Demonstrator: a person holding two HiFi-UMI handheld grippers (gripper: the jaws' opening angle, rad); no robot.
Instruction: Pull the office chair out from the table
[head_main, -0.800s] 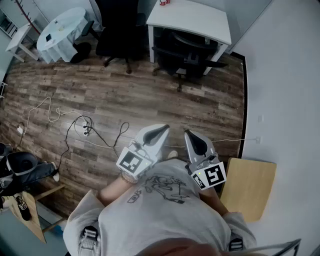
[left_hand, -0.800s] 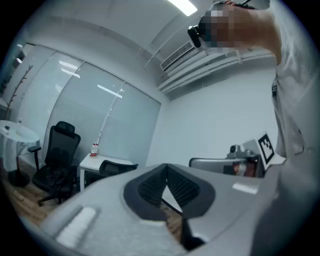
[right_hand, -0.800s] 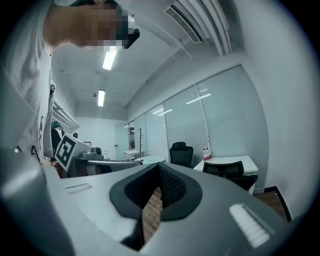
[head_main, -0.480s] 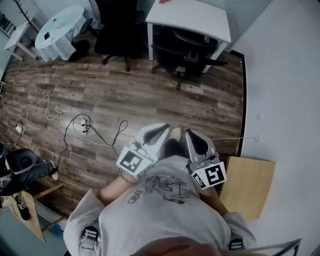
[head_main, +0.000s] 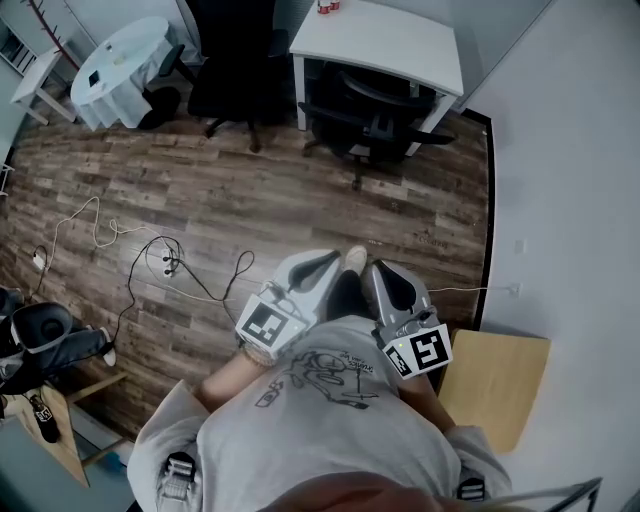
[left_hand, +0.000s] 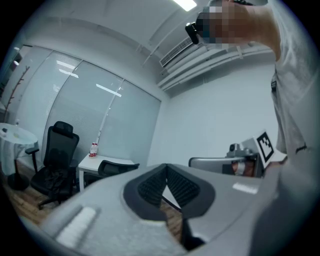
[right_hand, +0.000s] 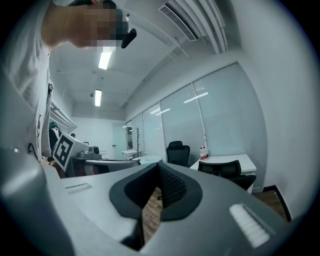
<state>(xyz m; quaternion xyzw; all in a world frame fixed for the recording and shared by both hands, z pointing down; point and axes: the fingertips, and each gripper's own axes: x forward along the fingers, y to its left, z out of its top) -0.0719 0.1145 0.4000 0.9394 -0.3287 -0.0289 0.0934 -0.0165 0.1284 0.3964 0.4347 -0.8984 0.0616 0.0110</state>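
A person stands on a wood-plank floor, seen from above. The left hand-held gripper and the right hand-held gripper are held level at the chest. Both have their jaws pressed together with nothing between them.

The black office chair is well apart from them, tucked under the near edge of the white desk. Its seat seems to point in under the desk. Its backrest faces the room and stands upright, and its arms stick out to either side. A second black chair stands off the desk's left edge.

The step in hand looks like the approach. It would go best to walk up, skirting the loose cables, and open one hand-held gripper. Then close it on the top of the backrest and pull straight back from the near edge so the casters roll.
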